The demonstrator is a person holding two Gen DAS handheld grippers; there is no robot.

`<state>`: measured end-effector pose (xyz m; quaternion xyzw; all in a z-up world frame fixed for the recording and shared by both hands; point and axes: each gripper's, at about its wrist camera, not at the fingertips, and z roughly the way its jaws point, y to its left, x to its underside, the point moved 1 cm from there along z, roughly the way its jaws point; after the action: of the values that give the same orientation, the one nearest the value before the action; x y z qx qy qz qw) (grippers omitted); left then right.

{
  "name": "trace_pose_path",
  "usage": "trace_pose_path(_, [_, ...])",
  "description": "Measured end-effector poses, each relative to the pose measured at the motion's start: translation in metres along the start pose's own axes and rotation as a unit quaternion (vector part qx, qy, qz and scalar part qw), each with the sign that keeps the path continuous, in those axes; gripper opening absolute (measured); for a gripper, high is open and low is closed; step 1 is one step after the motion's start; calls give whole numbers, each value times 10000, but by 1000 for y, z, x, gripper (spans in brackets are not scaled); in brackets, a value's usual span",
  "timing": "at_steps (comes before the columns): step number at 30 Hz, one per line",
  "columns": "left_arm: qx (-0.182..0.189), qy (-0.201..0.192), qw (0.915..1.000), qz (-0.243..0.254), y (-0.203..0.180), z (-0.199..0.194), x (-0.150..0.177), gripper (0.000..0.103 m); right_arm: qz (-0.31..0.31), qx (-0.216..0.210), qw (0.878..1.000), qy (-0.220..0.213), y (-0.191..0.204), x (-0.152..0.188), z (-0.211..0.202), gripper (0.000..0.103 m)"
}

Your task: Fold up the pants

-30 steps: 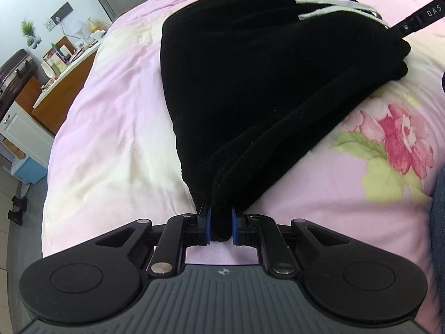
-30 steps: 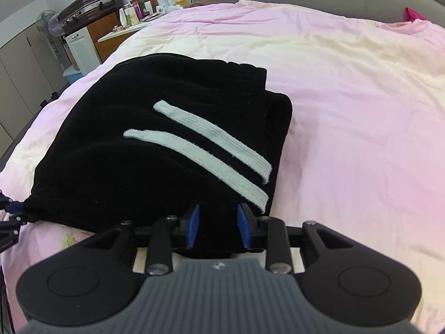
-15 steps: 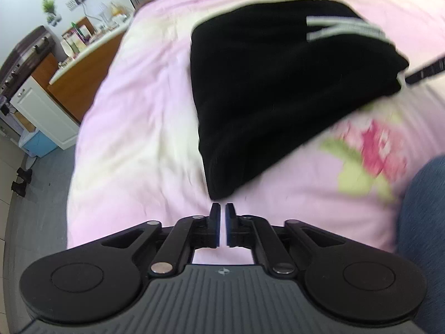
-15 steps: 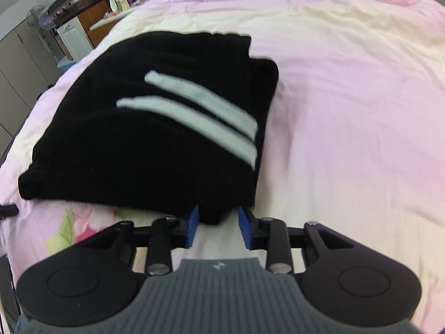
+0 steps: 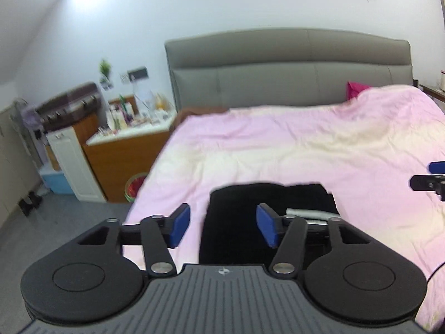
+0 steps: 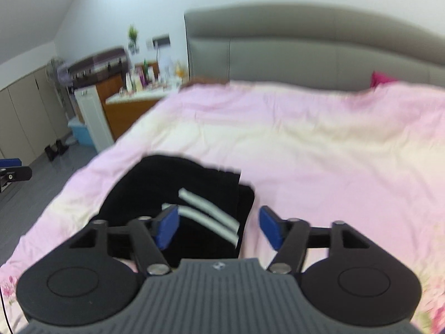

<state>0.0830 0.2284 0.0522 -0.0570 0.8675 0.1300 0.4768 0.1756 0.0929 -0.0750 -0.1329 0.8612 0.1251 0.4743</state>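
The black pants [image 5: 236,222] with two white stripes [image 6: 208,208] lie folded into a compact bundle on the pink bedspread [image 5: 306,153]. My left gripper [image 5: 222,228] hovers well above the bundle, its jaws opening wide, with nothing held between the blue pads [image 5: 178,225]. Over the bundle's right edge my right gripper [image 6: 218,226] also floats, jaws opening, the pants [image 6: 167,183] far below and untouched. Each gripper's tip peeks into the other's view: the right gripper [image 5: 434,178] at the right edge, the left gripper [image 6: 11,171] at the left edge.
A grey padded headboard [image 5: 278,69] backs the bed, with a magenta pillow [image 5: 356,87] at its right. Left of the bed stand a cluttered wooden nightstand [image 5: 125,150], a white cabinet [image 5: 72,161] and a blue bin [image 5: 55,181] on the grey floor.
Both grippers let go of the pants' near edge, rose high above the bed and spread wide. The views tipped up, bringing the headboard and wall into sight.
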Motion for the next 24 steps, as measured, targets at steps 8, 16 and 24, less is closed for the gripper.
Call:
trace_pose_path(8, [-381, -973, 9945, -21, -39, -76, -15, 95, -218, 429, 9917, -1190, 17, -15, -122, 98])
trace_pose_path(16, [-255, -1184, 9922, -307, -66, -102, 15, 101, -209, 862, 9797, -1797, 33, 32, -204, 98])
trace_pose_path(24, [-15, -243, 9985, -489, -83, -80, 61, 101, 104, 952, 9827, -1588, 31, 87, -211, 98])
